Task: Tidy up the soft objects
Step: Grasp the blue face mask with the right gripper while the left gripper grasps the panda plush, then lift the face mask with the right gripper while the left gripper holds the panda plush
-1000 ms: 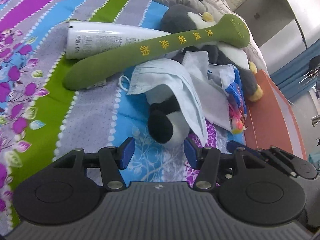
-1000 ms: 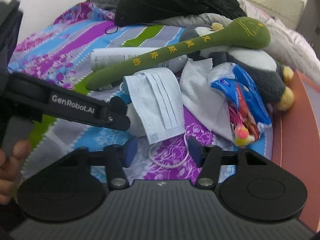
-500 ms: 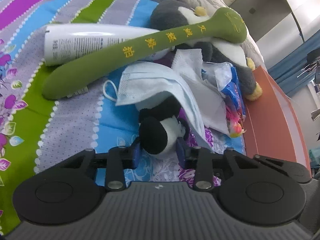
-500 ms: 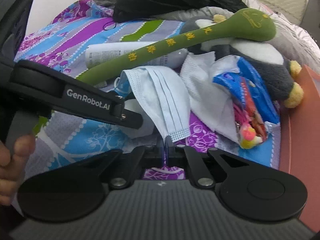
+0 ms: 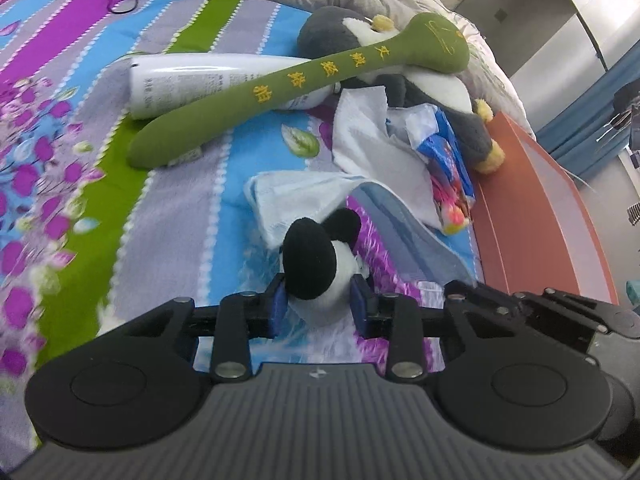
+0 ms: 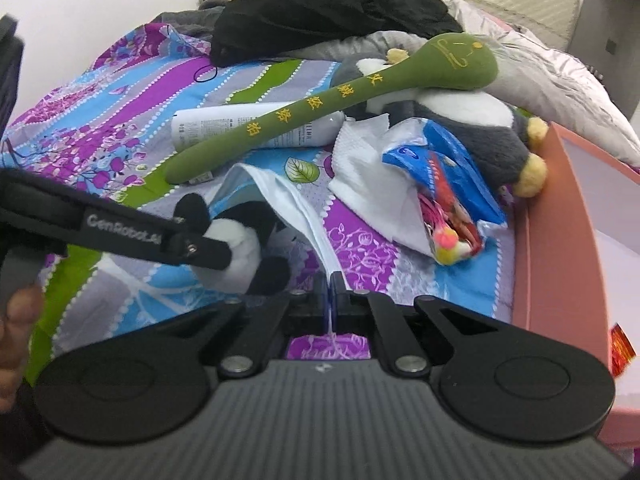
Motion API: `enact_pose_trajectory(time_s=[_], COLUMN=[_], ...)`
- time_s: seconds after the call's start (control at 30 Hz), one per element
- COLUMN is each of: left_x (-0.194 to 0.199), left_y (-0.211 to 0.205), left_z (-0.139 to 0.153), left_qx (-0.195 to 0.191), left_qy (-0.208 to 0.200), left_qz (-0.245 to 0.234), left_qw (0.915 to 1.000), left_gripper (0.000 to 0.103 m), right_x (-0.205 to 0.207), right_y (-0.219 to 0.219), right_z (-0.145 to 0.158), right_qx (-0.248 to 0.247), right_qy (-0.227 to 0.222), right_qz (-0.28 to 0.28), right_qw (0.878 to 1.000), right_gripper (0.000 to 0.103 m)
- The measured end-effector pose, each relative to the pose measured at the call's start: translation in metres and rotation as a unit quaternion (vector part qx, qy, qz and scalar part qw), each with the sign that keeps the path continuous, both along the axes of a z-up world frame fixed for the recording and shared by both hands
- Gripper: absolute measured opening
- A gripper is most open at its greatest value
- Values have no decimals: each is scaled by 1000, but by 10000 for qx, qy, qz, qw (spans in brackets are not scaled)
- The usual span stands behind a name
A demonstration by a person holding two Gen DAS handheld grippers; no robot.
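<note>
On the striped bed (image 5: 168, 216), the left claw (image 5: 318, 305) gripped the panda plush (image 5: 316, 268) and the right claw (image 6: 330, 294) pinched the face mask (image 6: 280, 188); separating them likely came next.

Small black-and-white plush panda (image 5: 316, 276) sits pinched above the striped bedspread; pale blue pleated face mask (image 6: 288, 208) drapes beside it, edge clamped.

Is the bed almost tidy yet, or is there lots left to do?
Lots left. Nothing looks put away yet. In hand: the left gripper squeezes the small panda plush, and the right gripper pinches the edge of the face mask. Still lying in a heap on the bedspread: the green plush stick, penguin plush, white bottle, tissue and snack bag.
</note>
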State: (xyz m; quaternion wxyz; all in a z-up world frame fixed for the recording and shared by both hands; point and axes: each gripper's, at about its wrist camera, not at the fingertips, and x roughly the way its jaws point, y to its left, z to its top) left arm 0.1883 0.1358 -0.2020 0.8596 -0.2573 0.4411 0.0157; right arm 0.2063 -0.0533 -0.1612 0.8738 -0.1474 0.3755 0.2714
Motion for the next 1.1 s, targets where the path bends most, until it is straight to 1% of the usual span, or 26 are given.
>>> enact_pose_trajectory(time_s=[0.1, 0.2, 0.3, 0.6, 0.77, 0.87, 0.93, 1.0, 1.07, 1.1], left_x=[-15, -30, -45, -77, -85, -87, -86, -87, -87, -87], left_y=[1, -2, -4, 4, 11, 12, 11, 10, 8, 8], left_z=[3, 7, 8, 13, 17, 19, 21, 23, 25, 25], left_qx=[-34, 69, 144, 155, 182, 189, 199, 210, 211, 207], left_qy=[13, 61, 117, 144, 126, 109, 81, 52, 22, 12], left_qz=[-35, -115, -155, 98, 263, 310, 315, 315, 320, 321], left_qw=[10000, 9999, 9997, 9997, 9994, 9993, 9993, 9993, 9993, 9993], left_gripper=[38, 38, 38, 38, 38, 38, 38, 38, 38, 38], right_x=[-12, -21, -28, -35, -41, -48, -50, -51, -52, -55], right_y=[-7, -14, -20, -41, -50, -45, -44, -44, -42, -40], right_z=[5, 8, 12, 18, 16, 7, -1, -9, -14, -16], right_qx=[8, 13, -41, -40, -21, -72, -137, -57, 54, 63], right_qy=[-16, 27, -26, -89, 10, 196, 331, 536, 751, 783], right_qz=[-111, -174, -192, -630, -736, -630, -665, -674, -564, -496], right_qw=[9999, 9998, 9998, 9980, 9973, 9978, 9971, 9963, 9956, 9957], right_gripper=[4, 4, 4, 4, 4, 4, 4, 5, 6, 6])
